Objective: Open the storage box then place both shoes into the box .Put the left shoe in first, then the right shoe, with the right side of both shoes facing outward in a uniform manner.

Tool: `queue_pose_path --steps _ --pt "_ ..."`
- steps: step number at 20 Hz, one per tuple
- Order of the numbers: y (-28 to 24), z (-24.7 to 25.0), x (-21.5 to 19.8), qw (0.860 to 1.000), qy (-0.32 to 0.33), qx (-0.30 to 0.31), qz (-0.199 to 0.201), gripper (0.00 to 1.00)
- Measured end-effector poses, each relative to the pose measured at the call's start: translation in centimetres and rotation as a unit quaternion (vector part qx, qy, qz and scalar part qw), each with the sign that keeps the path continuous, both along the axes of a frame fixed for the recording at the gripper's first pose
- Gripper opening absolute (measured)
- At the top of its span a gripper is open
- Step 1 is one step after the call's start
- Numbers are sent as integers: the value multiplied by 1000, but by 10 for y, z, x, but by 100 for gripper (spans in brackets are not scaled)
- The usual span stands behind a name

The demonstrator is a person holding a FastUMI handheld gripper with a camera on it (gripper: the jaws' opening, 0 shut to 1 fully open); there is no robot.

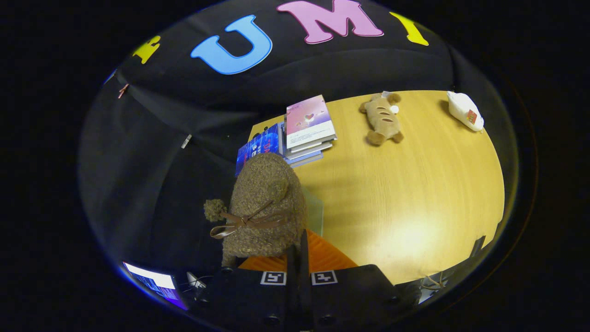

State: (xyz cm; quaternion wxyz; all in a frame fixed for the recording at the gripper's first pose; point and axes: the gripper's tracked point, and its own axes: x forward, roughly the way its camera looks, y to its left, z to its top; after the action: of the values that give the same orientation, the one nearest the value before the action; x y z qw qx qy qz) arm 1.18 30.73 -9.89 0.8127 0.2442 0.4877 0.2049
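Observation:
A fuzzy brown shoe with a brown ribbon bow and a small pompom hangs just ahead of my fingers, lifted over the near left corner of the wooden table. My gripper is shut on the shoe's rim, its fingers almost touching. Under the shoe lies an orange ribbed surface, and a pale translucent panel stands beside it. I cannot tell whether these belong to the storage box.
A stack of books and a blue book lie beyond the shoe at the table's far left. A bread-shaped plush toy and a white bottle lie at the far side. A lit screen glows low on the left.

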Motion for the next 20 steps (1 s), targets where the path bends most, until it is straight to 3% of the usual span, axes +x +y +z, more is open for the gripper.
queue_pose_path --steps 7,13,20 --pt "62 -47 -6 997 43 -61 6 5" --pt "69 -68 -3 992 38 -123 19 5" --pt "69 -75 -5 991 34 -128 29 14"
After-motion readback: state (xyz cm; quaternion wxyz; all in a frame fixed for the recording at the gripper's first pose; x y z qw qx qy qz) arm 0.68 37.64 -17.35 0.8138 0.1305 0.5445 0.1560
